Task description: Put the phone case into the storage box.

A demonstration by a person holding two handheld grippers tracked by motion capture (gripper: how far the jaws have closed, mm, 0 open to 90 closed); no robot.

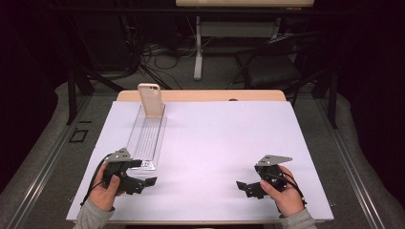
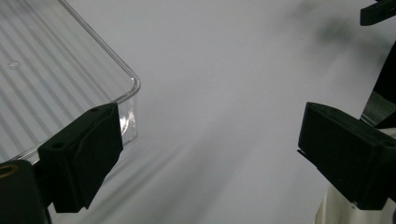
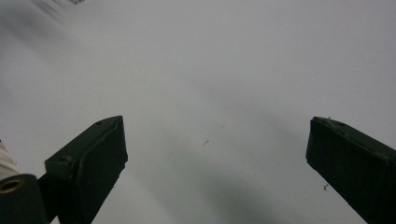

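both tools, left tool (image 1: 152,181) and right tool (image 1: 240,184), rest gaping wide, empty. next probably the left takes the clear tray (image 1: 145,136) holding the phone case (image 1: 151,100).

Each hand-held gripper, the left (image 1: 143,183) and the right (image 1: 244,187), was matte black with two blocky, flat-faced jaws and a grey three-cornered plate on top. A black cable trailed from each. The person wore grey sleeves (image 1: 90,218) at the wrists.
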